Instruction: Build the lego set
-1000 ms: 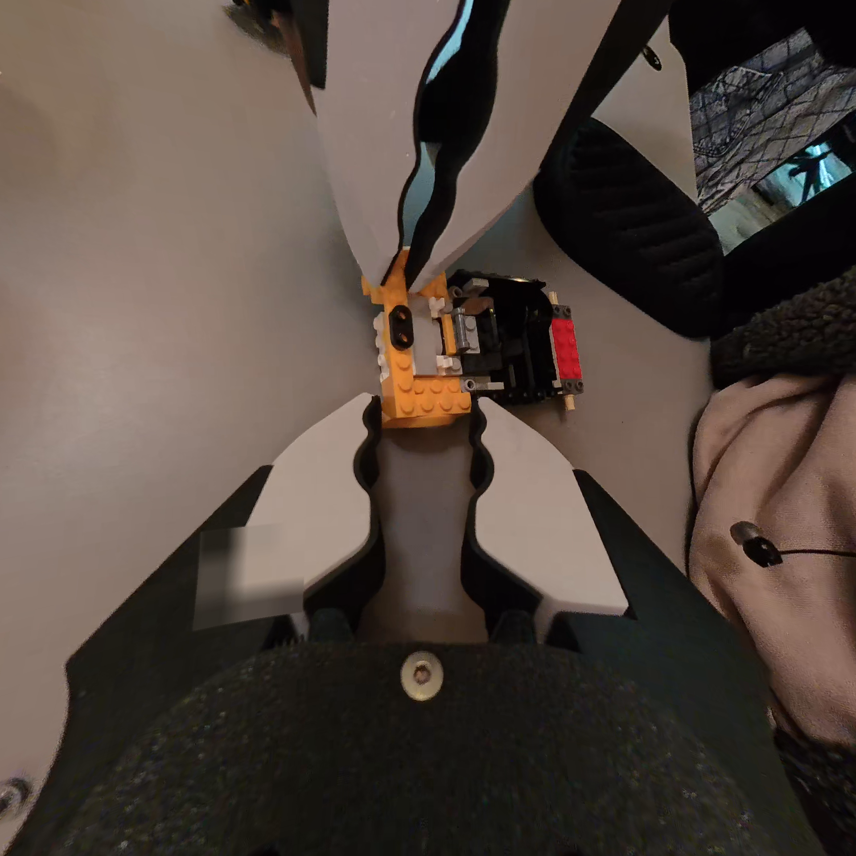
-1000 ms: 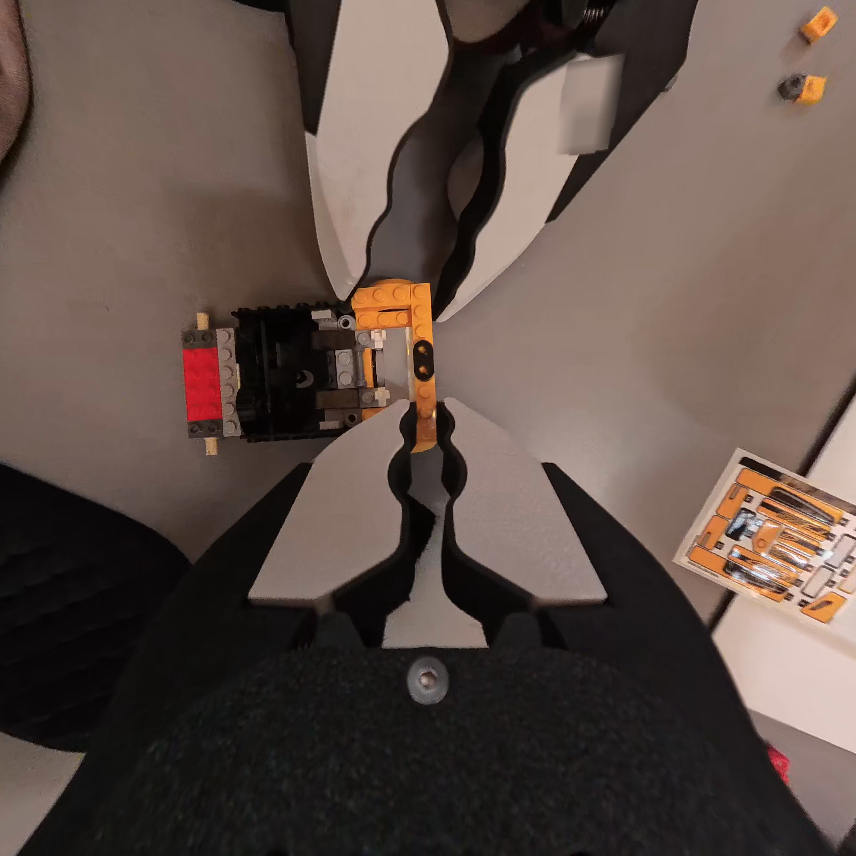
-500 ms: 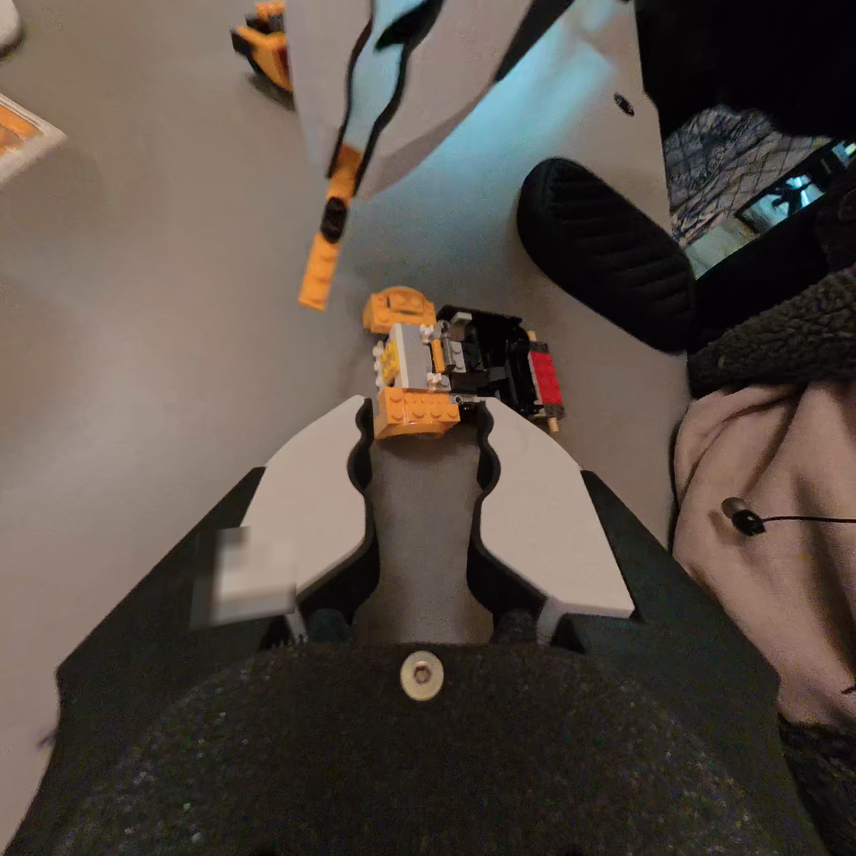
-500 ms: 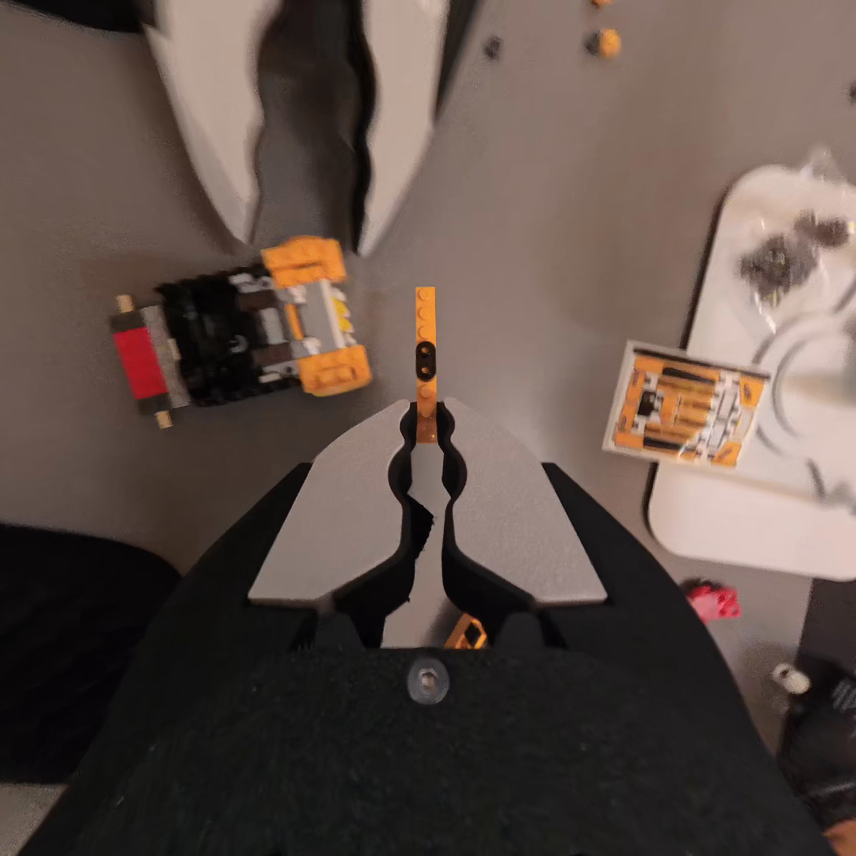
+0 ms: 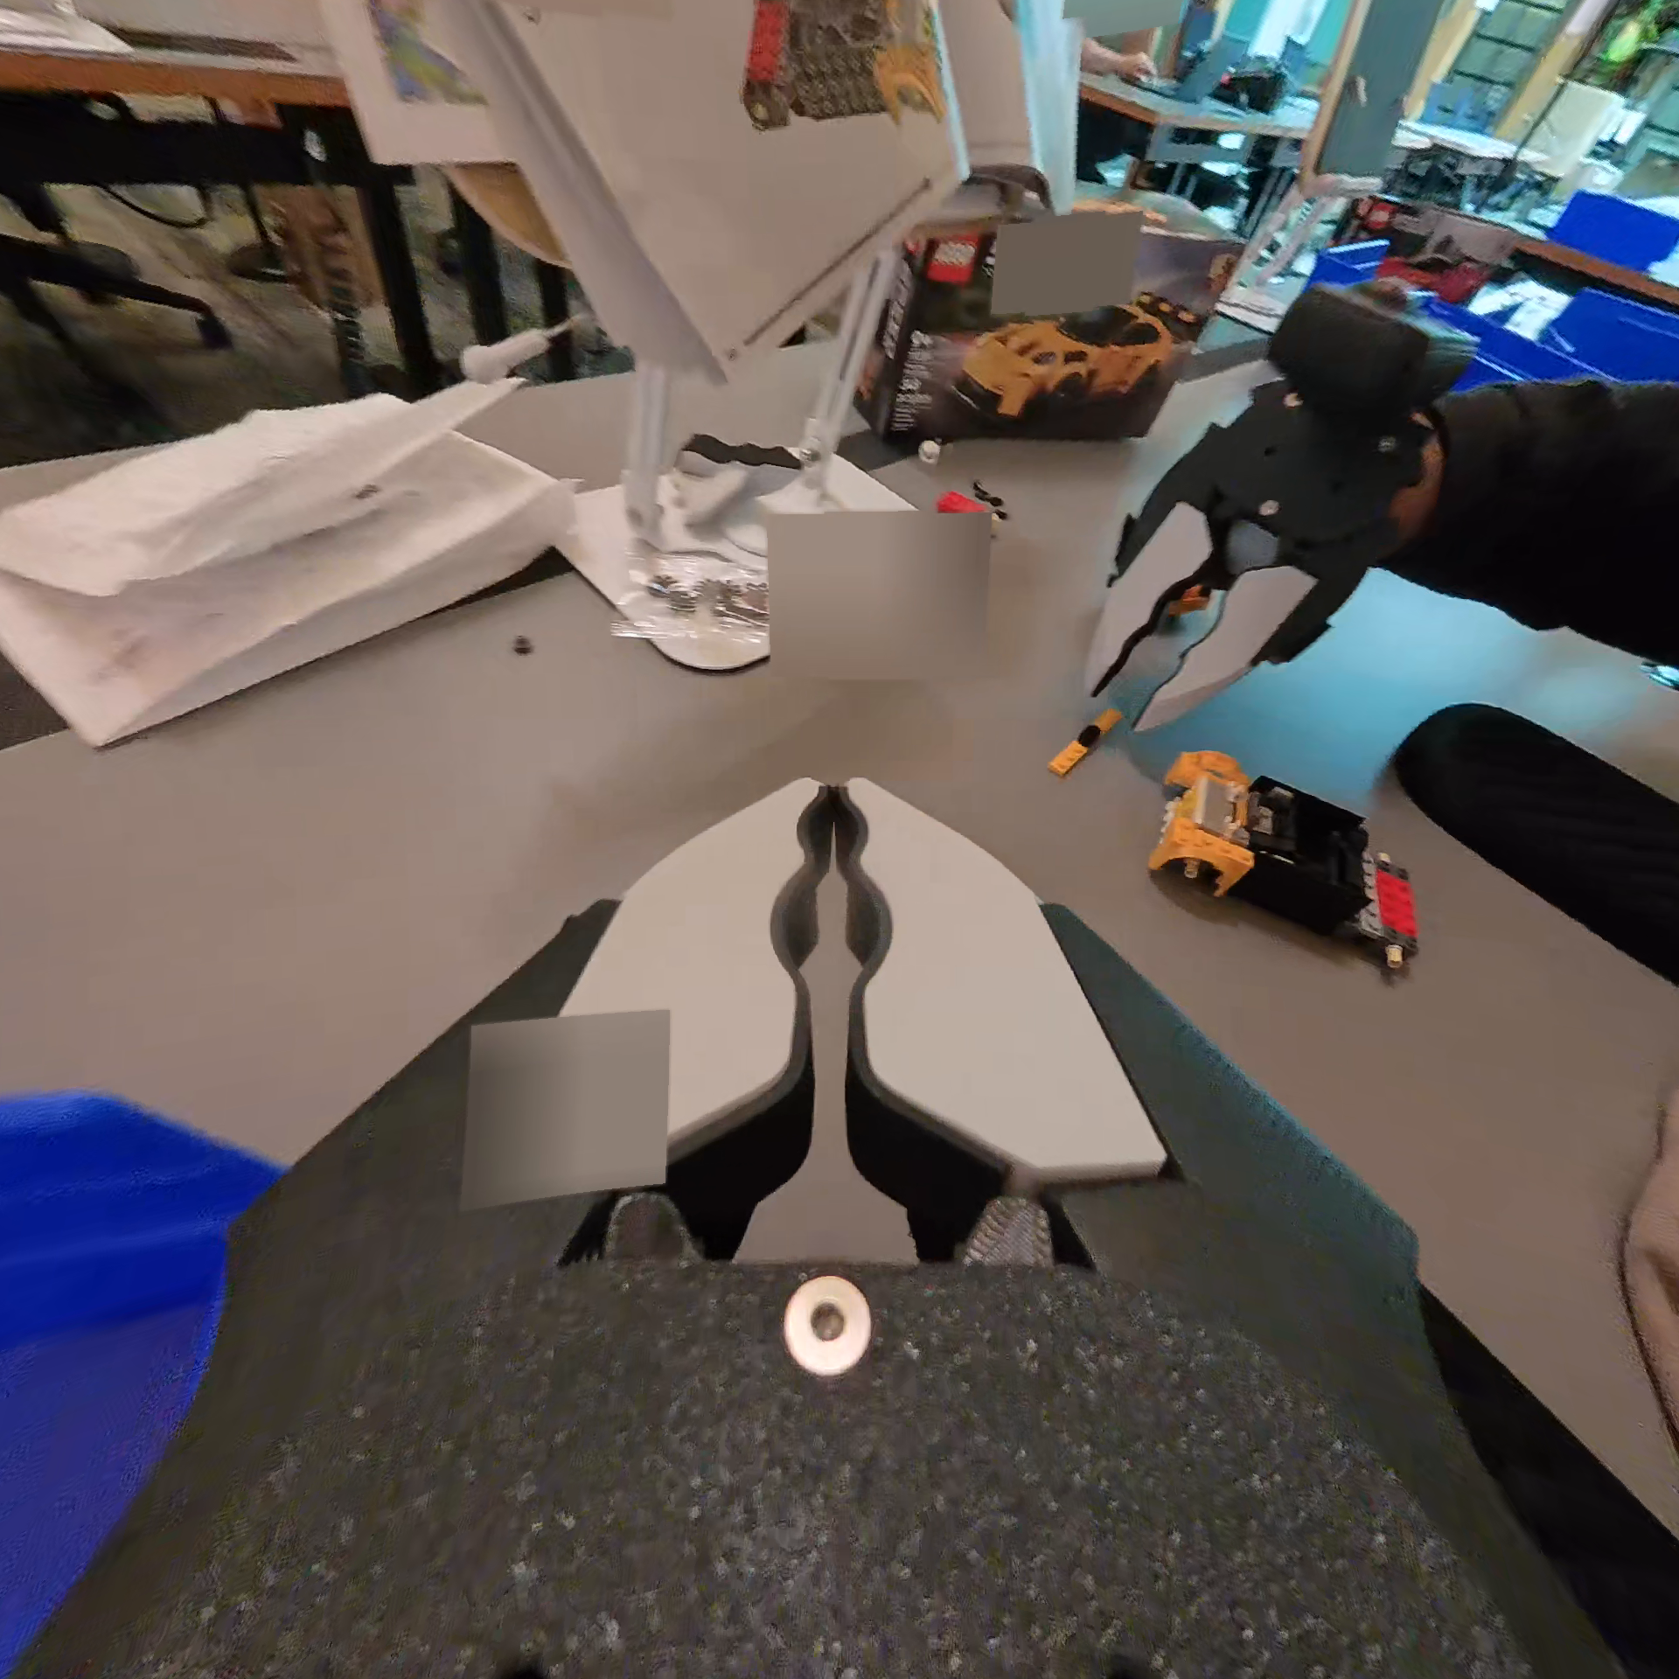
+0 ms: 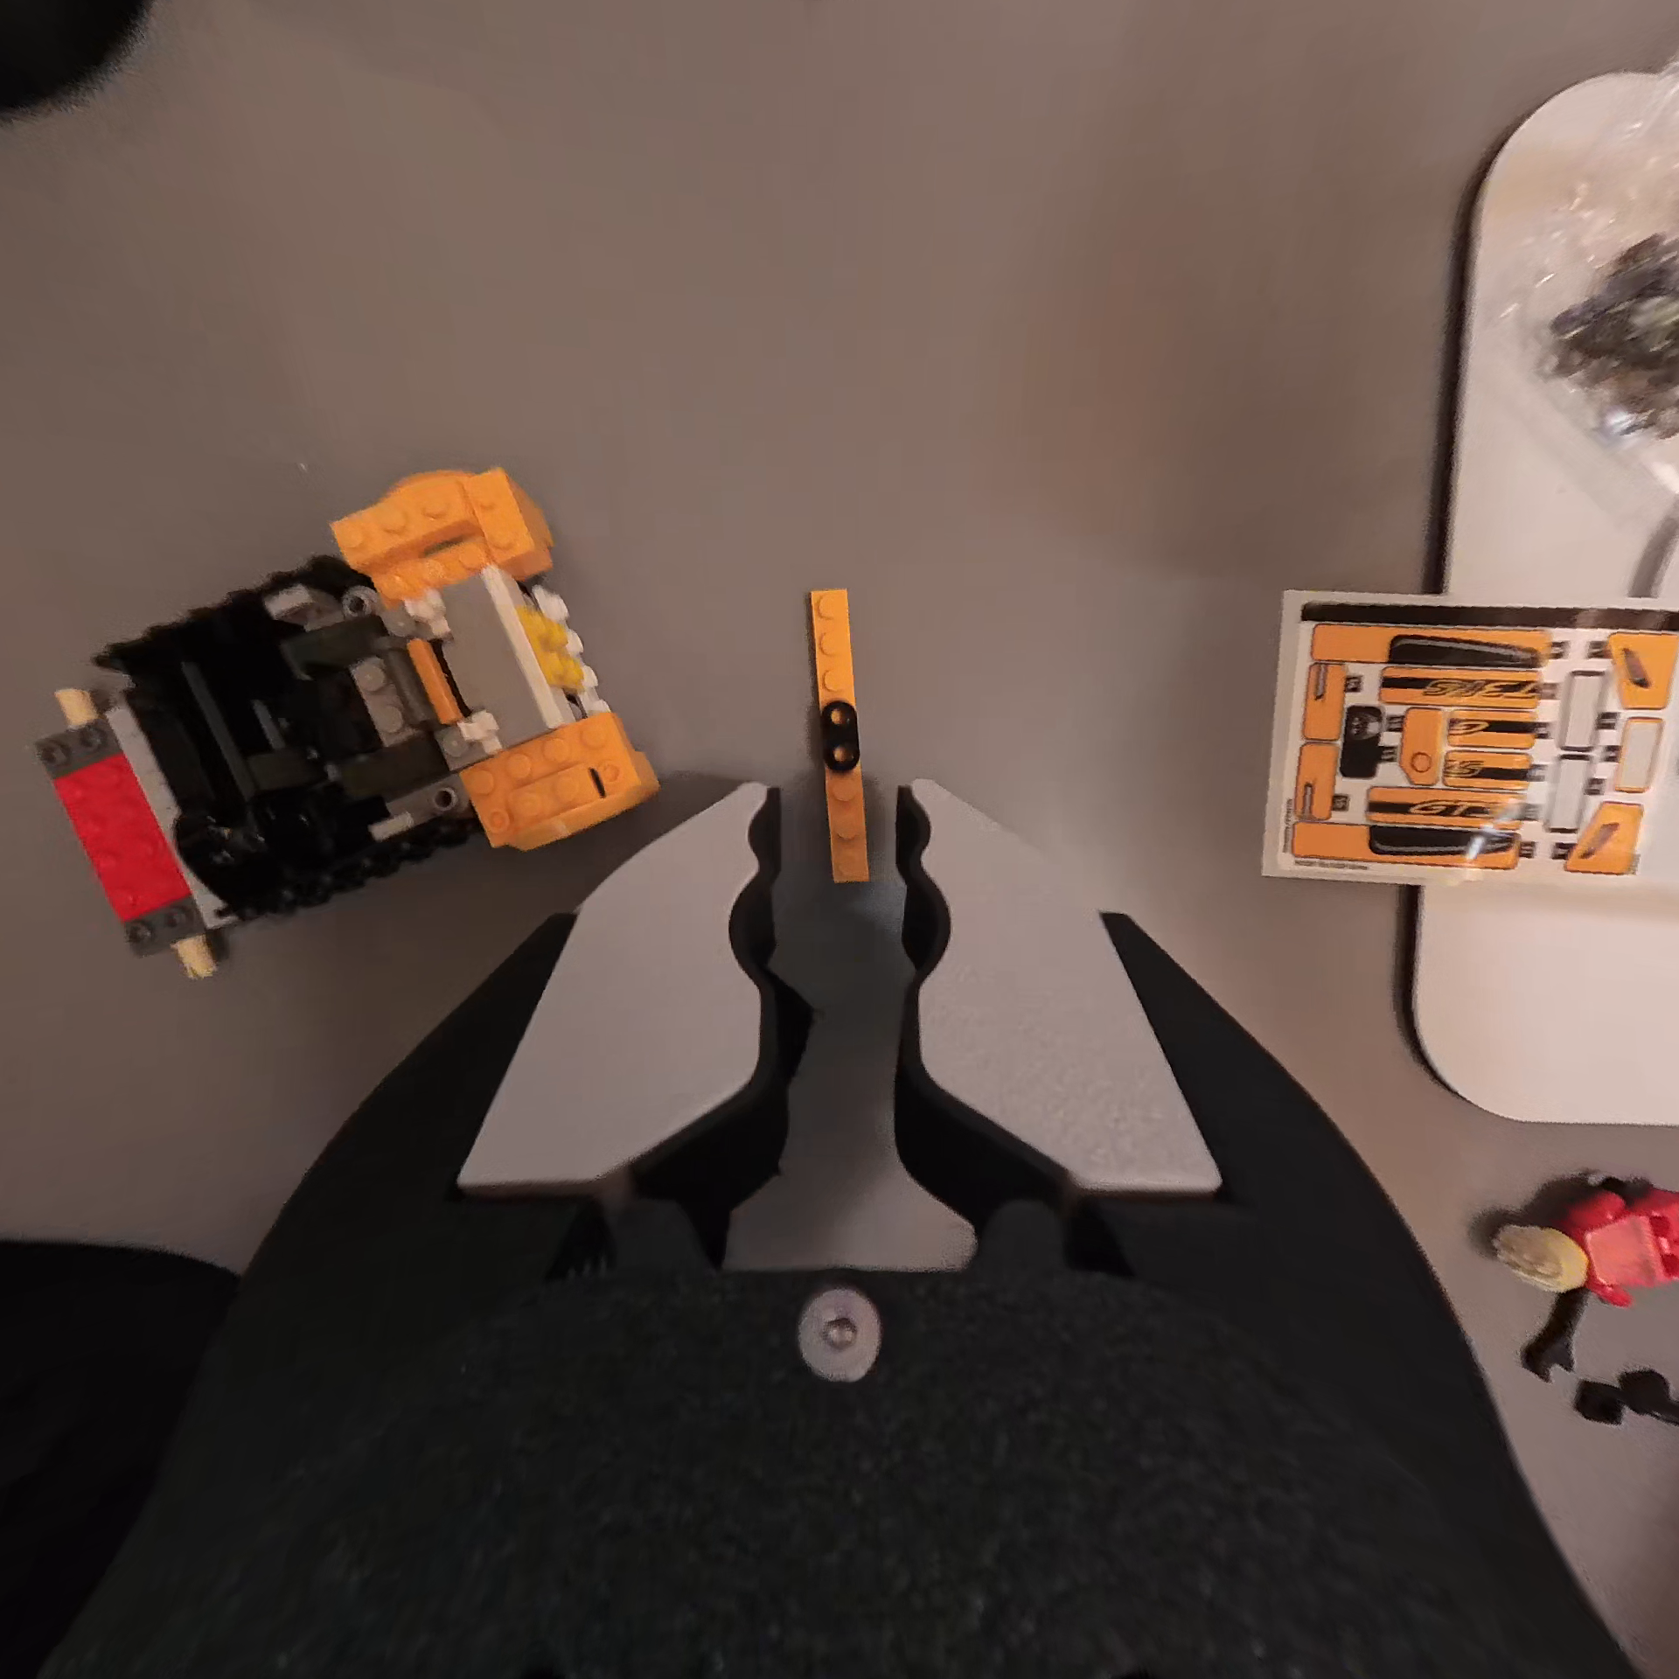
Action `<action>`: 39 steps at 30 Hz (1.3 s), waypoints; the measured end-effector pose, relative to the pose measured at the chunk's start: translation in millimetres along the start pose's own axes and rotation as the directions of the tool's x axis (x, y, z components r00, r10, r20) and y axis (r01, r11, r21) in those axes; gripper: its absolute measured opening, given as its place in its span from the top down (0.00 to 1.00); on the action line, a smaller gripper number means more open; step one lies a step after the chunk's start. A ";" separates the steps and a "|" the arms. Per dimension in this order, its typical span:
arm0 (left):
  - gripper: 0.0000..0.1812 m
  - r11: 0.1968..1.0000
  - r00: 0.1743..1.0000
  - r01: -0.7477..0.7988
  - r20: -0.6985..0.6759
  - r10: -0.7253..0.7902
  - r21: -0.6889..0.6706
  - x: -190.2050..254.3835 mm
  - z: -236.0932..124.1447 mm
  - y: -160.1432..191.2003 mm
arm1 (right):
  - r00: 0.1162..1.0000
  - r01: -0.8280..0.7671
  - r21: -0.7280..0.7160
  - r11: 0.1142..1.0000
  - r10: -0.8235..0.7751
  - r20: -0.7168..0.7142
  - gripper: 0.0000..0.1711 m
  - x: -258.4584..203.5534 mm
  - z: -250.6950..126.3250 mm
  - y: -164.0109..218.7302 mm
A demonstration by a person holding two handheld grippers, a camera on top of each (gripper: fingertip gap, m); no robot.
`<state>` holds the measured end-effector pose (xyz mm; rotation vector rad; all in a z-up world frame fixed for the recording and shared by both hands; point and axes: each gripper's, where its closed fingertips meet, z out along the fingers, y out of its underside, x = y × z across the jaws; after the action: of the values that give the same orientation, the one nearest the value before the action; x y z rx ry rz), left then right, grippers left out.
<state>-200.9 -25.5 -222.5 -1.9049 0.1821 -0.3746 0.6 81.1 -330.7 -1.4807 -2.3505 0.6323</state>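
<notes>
The right claw [image 6: 836, 799] stood parted above the orange strip [image 6: 840, 736], which seemingly lay free on the bench [image 6: 818, 318]; the half-built car [image 6: 345, 727] sat at nine o'clock. The left claw [image 5: 833, 798], pinched shut and empty, waited aside.
</notes>
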 end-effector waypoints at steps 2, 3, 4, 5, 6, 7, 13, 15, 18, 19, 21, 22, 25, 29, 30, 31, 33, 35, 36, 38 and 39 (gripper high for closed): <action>1.00 1.000 0.998 -0.017 0.066 0.017 0.001 -8.4 -10.9 3.5 | 0.998 -0.008 0.120 0.993 0.014 -0.054 0.84 1.5 -11.7 -14.0; 1.00 0.999 0.994 -0.032 0.107 0.032 0.002 -13.2 -17.5 4.8 | 0.996 -0.014 0.190 0.982 0.031 -0.087 0.84 2.0 -20.1 -21.6; 1.00 0.999 0.988 -0.044 0.148 0.043 0.005 -18.4 -25.4 5.1 | 0.991 -0.022 0.267 0.963 0.056 -0.120 0.84 2.2 -30.0 -29.1; 1.00 0.999 0.981 -0.053 0.186 0.051 0.011 -24.0 -35.1 4.1 | 0.984 -0.025 0.351 0.936 0.086 -0.158 0.84 2.5 -41.2 -35.9; 1.00 0.998 0.972 -0.060 0.228 0.054 0.020 -31.1 -46.5 1.5 | 0.974 -0.022 0.427 0.904 0.116 -0.195 0.84 2.1 -52.7 -40.2; 1.00 0.998 0.962 -0.065 0.268 0.056 0.023 -39.3 -59.1 -1.3 | 0.960 -0.023 0.486 0.873 0.156 -0.234 0.84 2.3 -63.4 -40.7; 1.00 0.989 0.852 -0.037 0.512 0.105 -0.140 -114.6 -143.7 -12.4 | 0.852 -0.048 0.674 0.738 0.383 -0.358 1.00 -0.8 -98.1 -13.4; 1.00 0.970 0.828 0.017 0.547 0.122 -0.242 -145.8 -164.3 -9.6 | 0.837 -0.056 0.694 0.718 0.413 -0.360 1.00 -3.7 -98.9 -5.9; 1.00 0.857 0.837 0.112 0.513 0.191 -0.502 -189.3 -180.5 18.7 | 0.822 -0.048 0.692 0.721 0.421 -0.382 1.00 -2.4 -99.1 0.6; 0.98 0.808 0.862 0.137 0.471 0.188 -0.573 -198.2 -179.5 31.5 | 0.820 -0.040 0.687 0.726 0.416 -0.392 1.00 -1.8 -99.6 1.2; 0.96 0.728 0.913 0.172 0.385 0.135 -0.663 -208.6 -170.4 56.9 | 0.826 -0.023 0.686 0.728 0.400 -0.398 1.00 -3.7 -100.3 -0.2; 0.95 0.689 0.919 0.189 0.373 0.127 -0.700 -216.4 -167.0 69.0 | 0.829 -0.018 0.686 0.727 0.395 -0.397 1.00 -4.7 -99.9 -1.0; 0.92 0.577 0.927 0.224 0.355 0.123 -0.785 -237.3 -158.9 103.2 | 0.830 -0.016 0.678 0.734 0.388 -0.400 1.00 -5.7 -97.9 -0.8; 0.88 0.509 0.937 0.252 0.338 0.082 -0.823 -245.9 -149.5 121.8 | 0.833 -0.022 0.682 0.731 0.391 -0.392 1.00 -6.2 -98.1 -0.4; 0.88 0.530 0.943 0.257 0.329 0.045 -0.808 -243.6 -144.0 119.3 | 0.834 -0.027 0.683 0.730 0.393 -0.388 1.00 -5.7 -97.5 0.1; 0.89 0.541 0.945 0.275 0.327 0.001 -0.795 -241.1 -140.0 117.8 | 0.835 -0.031 0.685 0.728 0.395 -0.382 1.00 -5.6 -96.6 0.7; 0.87 0.530 0.944 0.289 0.328 -0.021 -0.797 -241.6 -137.8 119.8 | 0.839 -0.039 0.686 0.727 0.397 -0.373 1.00 -5.4 -95.0 1.5; 0.88 0.510 0.945 0.300 0.322 -0.047 -0.806 -239.6 -135.7 125.5 | 0.840 -0.041 0.686 0.727 0.397 -0.371 1.00 -5.6 -94.6 1.8; 0.88 0.497 0.944 0.305 0.328 -0.045 -0.812 -240.6 -135.8 129.2 | 0.840 -0.040 0.686 0.726 0.396 -0.370 1.00 -6.0 -94.9 1.8; 0.91 0.499 0.942 0.304 0.333 -0.031 -0.812 -243.6 -134.2 130.6 | 0.841 -0.038 0.689 0.724 0.396 -0.370 1.00 -6.3 -95.9 1.5; 0.95 0.502 0.943 0.306 0.328 -0.046 -0.809 -241.9 -132.3 130.5 | 0.841 -0.037 0.690 0.723 0.396 -0.369 1.00 -6.5 -96.3 1.5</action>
<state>-466.2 -115.7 -343.1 -2.9785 -0.0417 -0.1454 49.2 95.9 -248.7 -1.3647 -1.3384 0.8977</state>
